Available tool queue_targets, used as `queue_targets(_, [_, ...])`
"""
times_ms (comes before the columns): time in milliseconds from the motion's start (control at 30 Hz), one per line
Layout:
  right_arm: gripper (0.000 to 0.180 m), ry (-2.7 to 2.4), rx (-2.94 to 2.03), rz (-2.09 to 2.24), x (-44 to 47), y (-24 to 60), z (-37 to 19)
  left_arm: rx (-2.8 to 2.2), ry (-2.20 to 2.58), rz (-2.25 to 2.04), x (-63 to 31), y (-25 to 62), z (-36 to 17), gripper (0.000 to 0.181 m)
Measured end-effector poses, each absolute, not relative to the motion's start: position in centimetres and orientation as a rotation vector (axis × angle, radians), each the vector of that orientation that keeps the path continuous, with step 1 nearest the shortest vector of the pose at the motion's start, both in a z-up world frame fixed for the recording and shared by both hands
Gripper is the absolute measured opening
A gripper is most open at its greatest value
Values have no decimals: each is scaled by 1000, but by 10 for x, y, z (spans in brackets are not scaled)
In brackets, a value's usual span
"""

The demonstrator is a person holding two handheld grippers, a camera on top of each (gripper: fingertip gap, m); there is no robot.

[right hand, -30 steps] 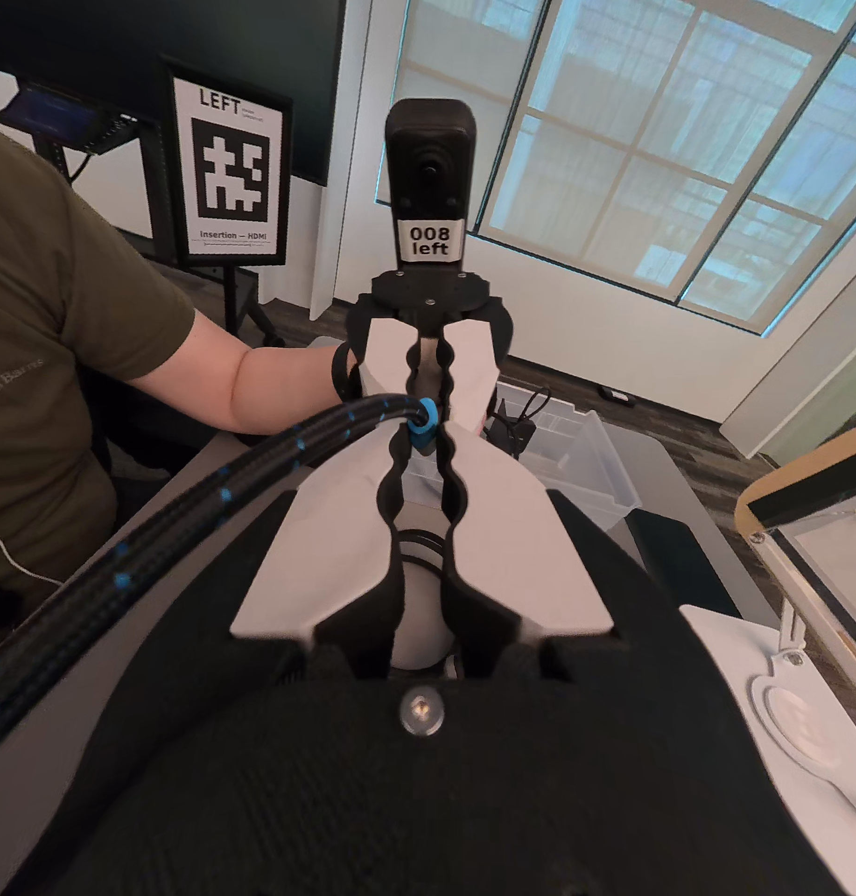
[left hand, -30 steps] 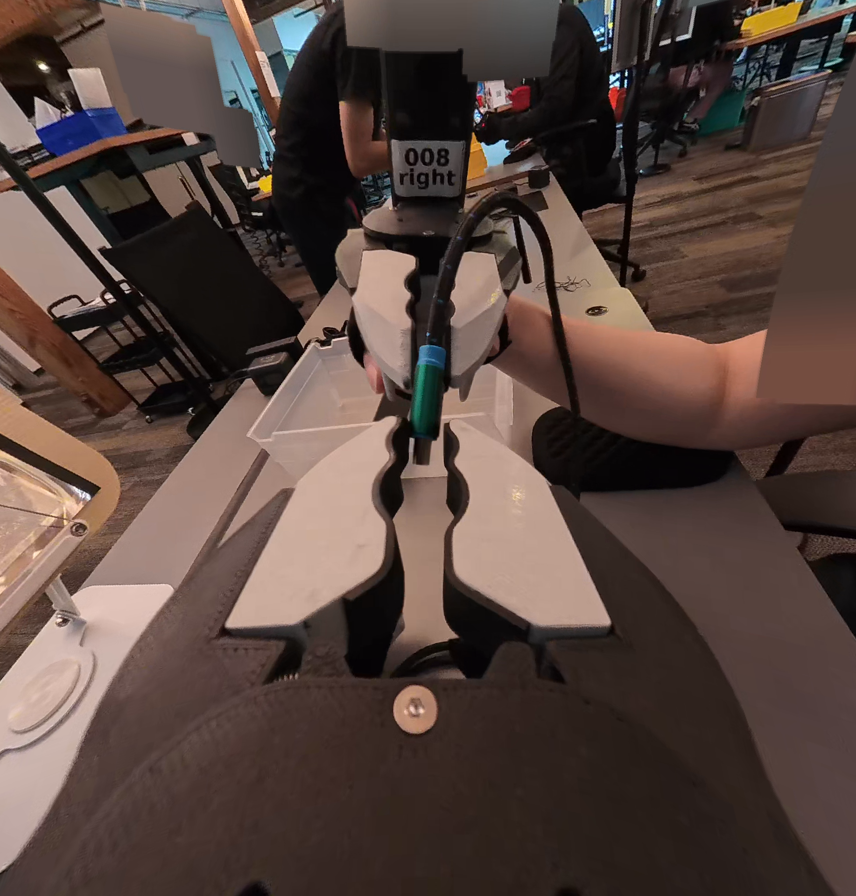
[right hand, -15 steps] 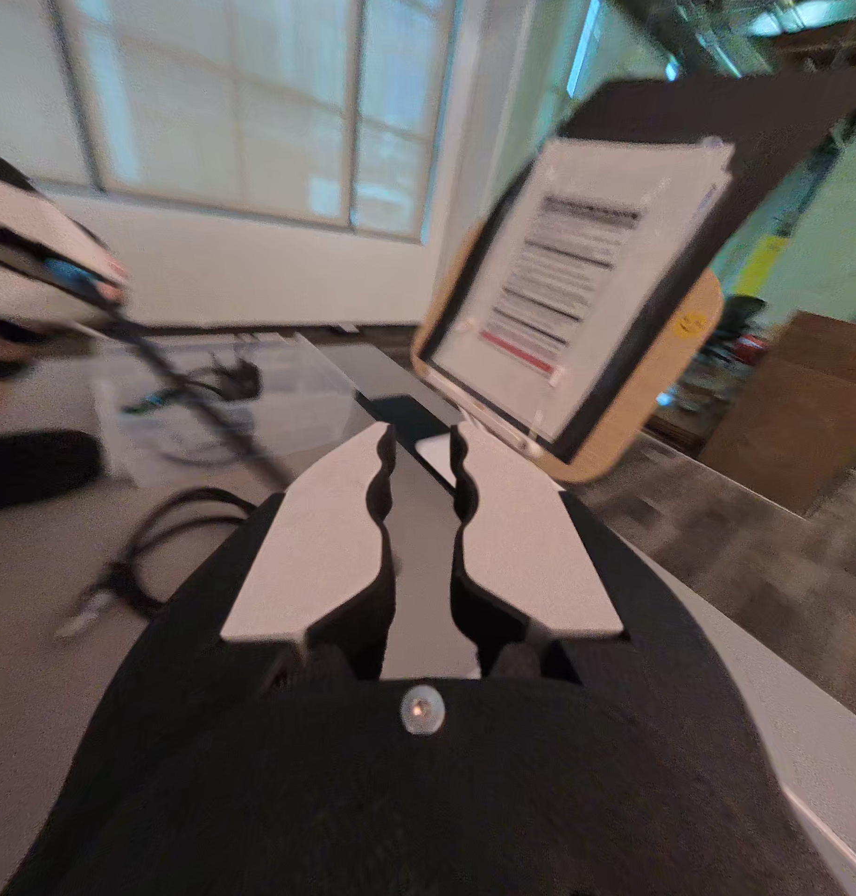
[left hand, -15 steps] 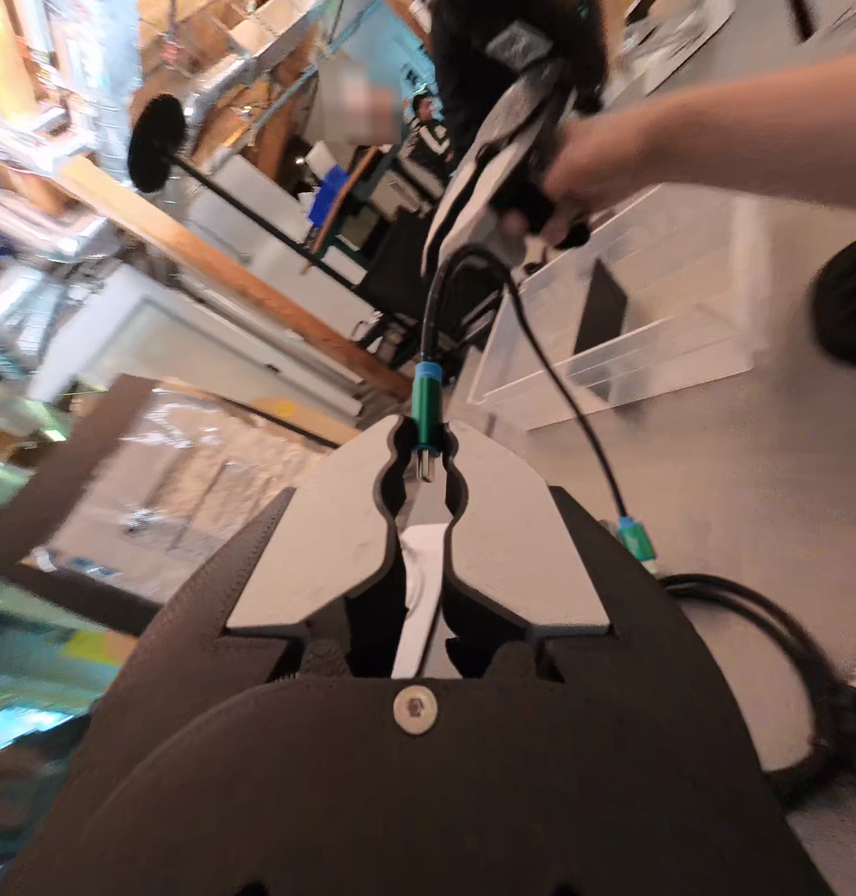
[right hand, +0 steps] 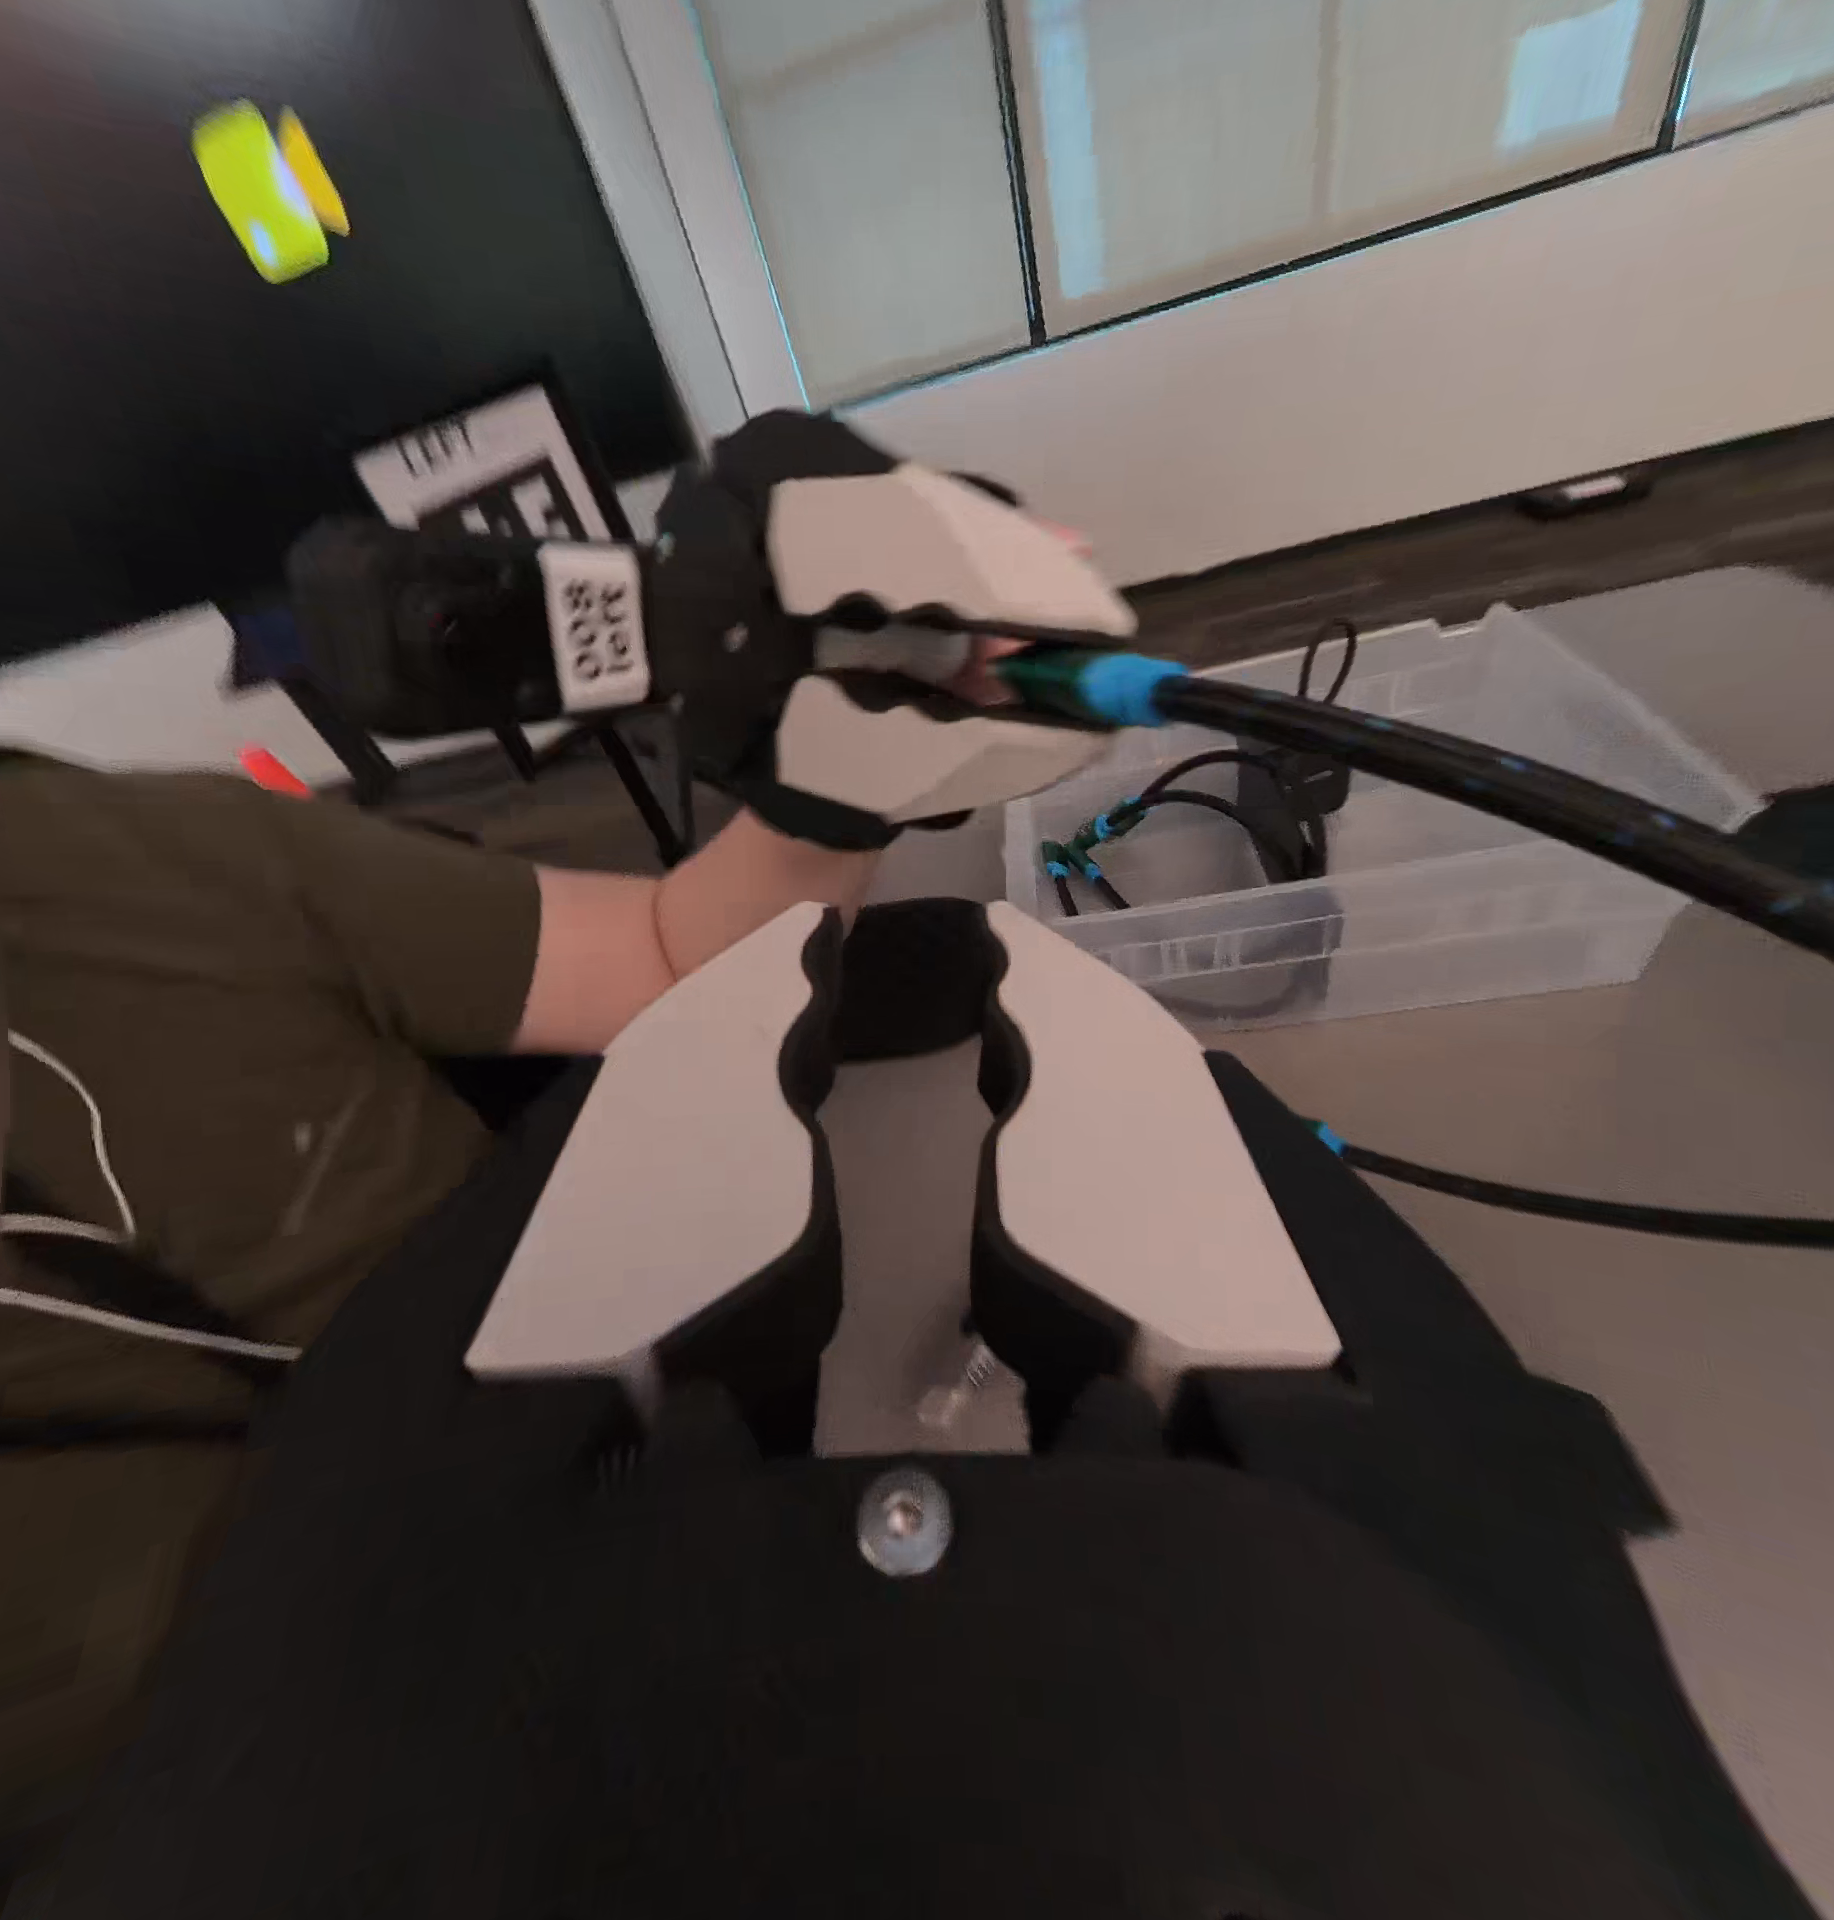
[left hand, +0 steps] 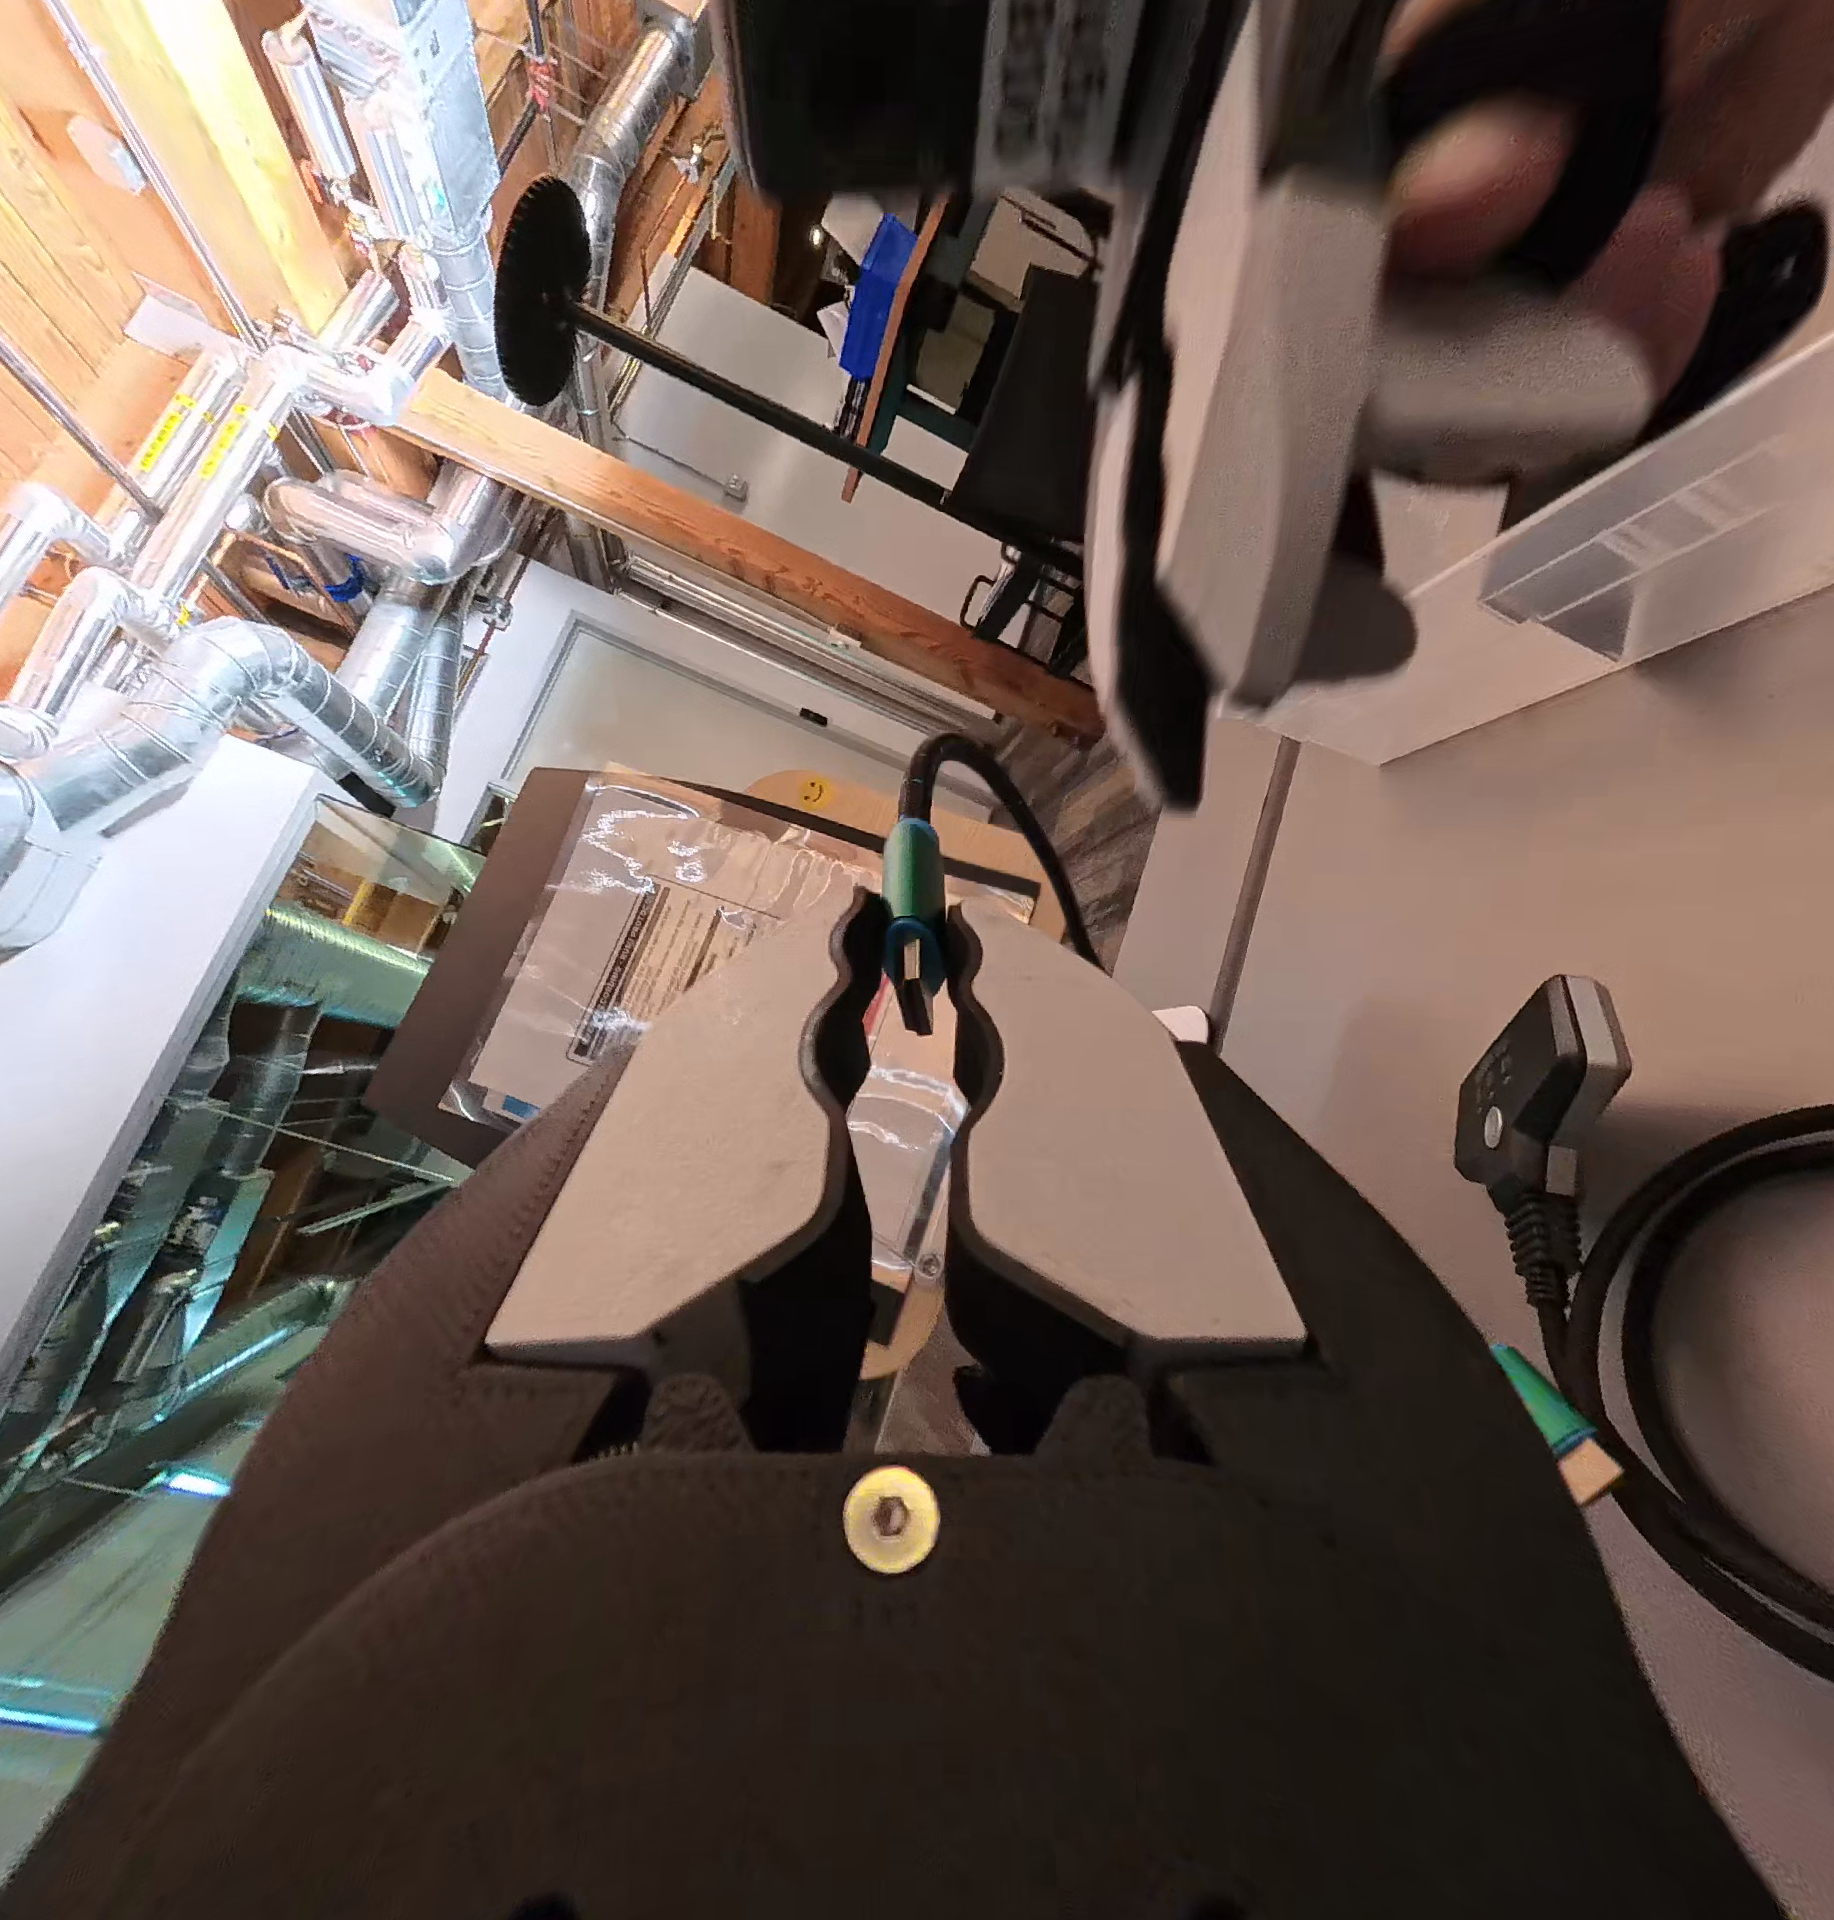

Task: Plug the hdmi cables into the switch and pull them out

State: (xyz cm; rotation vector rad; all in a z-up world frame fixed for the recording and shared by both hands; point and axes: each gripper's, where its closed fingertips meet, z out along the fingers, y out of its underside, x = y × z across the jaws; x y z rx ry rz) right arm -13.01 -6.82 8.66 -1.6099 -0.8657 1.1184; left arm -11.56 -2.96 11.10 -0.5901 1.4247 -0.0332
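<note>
My left gripper (left hand: 913,914) is shut on the green HDMI plug (left hand: 908,873), which sits between the fingertips with its metal end pointing back toward the camera. Its black braided cable (left hand: 1006,821) arcs off to the right. The small black and grey switch (left hand: 1536,1081) lies on the table at the right, beside a cable loop (left hand: 1619,1351) and a second green plug (left hand: 1552,1423). My right gripper (right hand: 908,925) is open and empty. In the right wrist view the left gripper (right hand: 1100,675) holds the plug (right hand: 1079,681) above the table. The right gripper (left hand: 1235,665) shows blurred in the left wrist view.
A clear plastic bin (right hand: 1412,935) with more cables stands on the grey table behind the grippers. A black pad (right hand: 902,977) lies just past my right fingertips. Another cable (right hand: 1619,1216) runs across the table at the right. A framed sheet on a stand (left hand: 632,935) is at the table's far end.
A second ago both grippers gripped the plug end nose to nose. The right gripper has let go and opened. The left keeps the plug, and both have swung and rolled sideways.
</note>
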Motion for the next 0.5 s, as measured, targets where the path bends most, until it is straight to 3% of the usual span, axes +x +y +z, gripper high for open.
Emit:
queue_targets(233, [28, -634, -1415, 1516, -113, -53, 105, -525, 1487, -85, -112, -46, 105, 11])
queue_targets(500, [20, -602, -1416, 1589, -113, -51, 103, -476, 1529, -109, -108, -59, 99, 11])
